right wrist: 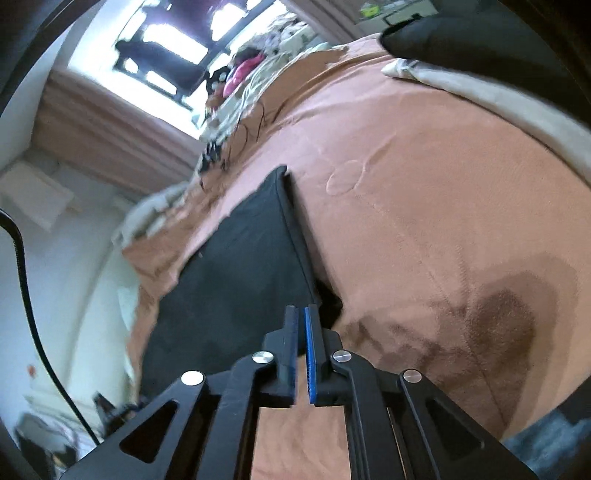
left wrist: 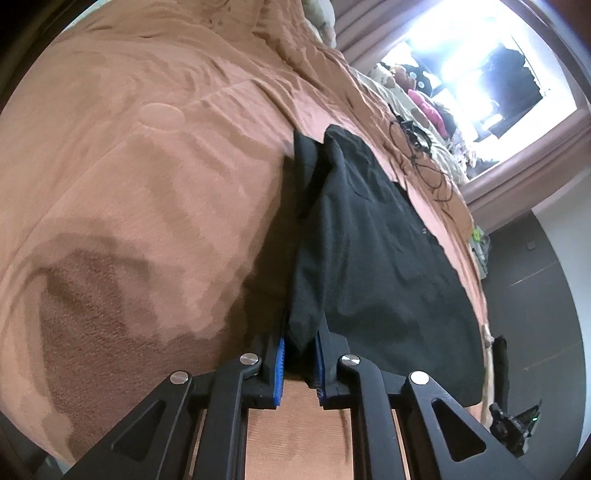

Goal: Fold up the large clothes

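Note:
A large black garment [left wrist: 376,229] lies spread on a bed with an orange-brown cover [left wrist: 147,184]. My left gripper [left wrist: 301,332] is shut on a bunched fold at the garment's near edge, and the cloth fills the gap between the blue pads [left wrist: 279,365]. In the right wrist view the same black garment [right wrist: 240,266] stretches away from my right gripper [right wrist: 301,310]. Its hemmed edge [right wrist: 295,229] runs taut to the fingertips. The right pads stand almost together, pinching the garment's near corner, which is lifted a little off the cover [right wrist: 424,221].
Tangled dark cables [left wrist: 417,147] and a pile of clothes with a pink piece [left wrist: 424,107] lie at the bed's far side under a bright window [left wrist: 480,74]. A cream blanket [right wrist: 480,96] and a dark object [right wrist: 443,33] sit at the bed's end. A black cable [right wrist: 26,277] hangs at left.

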Demonstrator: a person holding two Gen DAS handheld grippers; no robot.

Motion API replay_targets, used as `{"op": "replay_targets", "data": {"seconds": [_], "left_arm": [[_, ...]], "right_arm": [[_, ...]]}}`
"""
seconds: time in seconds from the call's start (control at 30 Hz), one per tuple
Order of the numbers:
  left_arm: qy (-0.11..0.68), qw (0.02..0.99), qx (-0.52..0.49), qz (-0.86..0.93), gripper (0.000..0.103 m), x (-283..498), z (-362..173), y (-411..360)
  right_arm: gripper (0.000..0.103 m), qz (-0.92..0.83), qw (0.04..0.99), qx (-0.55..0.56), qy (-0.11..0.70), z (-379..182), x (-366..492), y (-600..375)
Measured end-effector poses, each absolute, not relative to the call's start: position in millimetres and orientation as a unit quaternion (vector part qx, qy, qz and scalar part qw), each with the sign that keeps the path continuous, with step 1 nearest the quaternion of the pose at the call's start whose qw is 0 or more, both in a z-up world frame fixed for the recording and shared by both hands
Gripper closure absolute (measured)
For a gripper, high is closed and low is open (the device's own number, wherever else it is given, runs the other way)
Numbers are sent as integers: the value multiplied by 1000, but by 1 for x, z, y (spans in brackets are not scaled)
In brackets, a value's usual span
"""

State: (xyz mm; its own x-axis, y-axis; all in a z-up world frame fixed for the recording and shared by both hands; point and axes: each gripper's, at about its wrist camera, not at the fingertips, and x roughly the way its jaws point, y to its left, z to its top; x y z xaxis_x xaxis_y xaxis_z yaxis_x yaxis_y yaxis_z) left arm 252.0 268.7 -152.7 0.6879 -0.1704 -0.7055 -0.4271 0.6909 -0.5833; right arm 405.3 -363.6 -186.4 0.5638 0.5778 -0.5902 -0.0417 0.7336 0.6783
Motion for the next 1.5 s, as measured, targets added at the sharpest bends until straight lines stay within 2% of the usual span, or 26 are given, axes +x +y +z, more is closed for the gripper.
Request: {"op": "replay_targets", "data": {"seconds": [0.03,0.07,0.1,0.17,0.37,0.43,0.47,0.5,0.6,0.8,0.9,0.97,1.03,1.07,1.13,1.2,1.27,1.5], "left_arm": [[388,834,-384,80,91,251,-154,268],[389,833,-384,84,91,251,-156,268],[389,832,-386,87,91,250,-158,267],[390,830,-389,86,91,250,-161,269],[393,830,-388,80,91,247,-160,269],[395,830,-386,81,91,248,-161,269],[396,829,-386,82,91,249,-161,269],[397,829,-386,83,91,250,-162,269],[400,826,-388,86,91,253,-165,271],[403,820,-395,94,91,254,-169,270],[406,812,-409,92,86,253,-170,272],[409,803,-422,97,75,249,-170,276],[409,794,-438,100,54,244,-170,281],[402,791,-452,90,49,239,-170,283],[393,790,-464,77,35,232,-167,285],[391,790,-467,73,33,227,-165,286],[393,788,-471,61,33,227,-166,285],[421,765,-487,29,33,248,-181,278]], "right_arm": [[65,190,825,307,435,-188,407,-360],[48,192,825,300,440,-188,412,-353],[42,192,827,291,441,-188,417,-347],[39,188,832,266,449,-190,432,-333],[39,197,829,230,470,-199,491,-304],[53,203,830,227,468,-198,505,-300],[77,204,828,222,472,-197,516,-297],[96,205,827,221,475,-197,520,-294],[98,209,832,203,472,-193,535,-288],[98,200,836,190,474,-191,556,-274],[98,191,841,177,474,-191,554,-271],[98,187,844,172,472,-192,549,-273],[98,183,844,167,475,-192,548,-275],[98,176,845,164,478,-190,547,-277],[91,163,850,168,472,-182,544,-282],[72,151,860,168,457,-170,537,-289],[64,147,871,170,437,-156,528,-291],[64,187,878,135,419,-125,489,-260]]}}
